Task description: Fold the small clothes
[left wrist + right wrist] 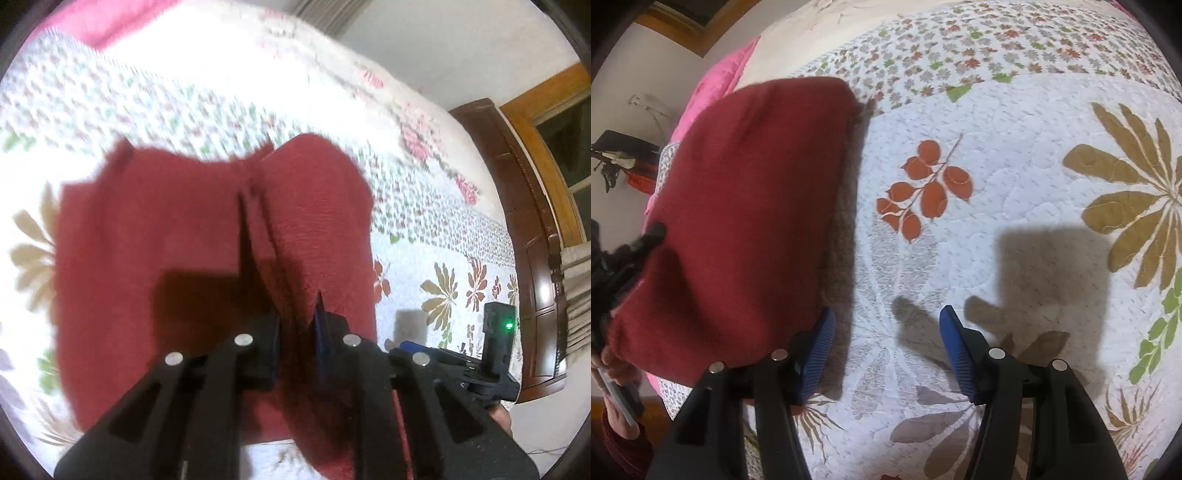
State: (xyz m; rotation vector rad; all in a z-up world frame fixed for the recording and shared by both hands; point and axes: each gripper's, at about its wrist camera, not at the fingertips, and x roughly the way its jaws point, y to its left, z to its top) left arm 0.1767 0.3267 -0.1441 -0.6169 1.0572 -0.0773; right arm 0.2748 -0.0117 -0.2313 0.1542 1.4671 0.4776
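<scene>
Bed (1015, 258) covered by white quilted bedspread printed with olive, rust and green leaves and bands of small flowers; pink blanket (92, 22) at far edge in left wrist view, also seen as pink strip (713, 92) beyond bedspread in right wrist view. Dark carved wooden headboard (517, 206) at right margin of left wrist view, orange-brown wooden window frame (546, 110) behind it, pale wall above.

Dark red knitted garment (177, 258), partly folded, lifted off bedspread and draped around left gripper (295, 317); in right wrist view same garment (738, 221) raised at left, casting shadow on quilt beside it. Fabric bunched into a central crease running away from left gripper; image blurred.

Left gripper, black frame with blue ribbed pads, clenched on a fold of dark red garment, cloth pinched between nearly closed fingers (321, 332). Seen from right wrist view as blurred black shape (624, 258) at garment's left edge, with part of a hand (617, 365) and dark red sleeve below.

Right gripper (886, 354), same build, released: blue pads (956, 350) well apart, nothing between them, bare bedspread beneath. Left-hand pad just beside lower right corner of garment; contact cannot be told. In left wrist view, right gripper (472, 365) low at right, near garment's edge, small green light (509, 325) lit on its black housing.
</scene>
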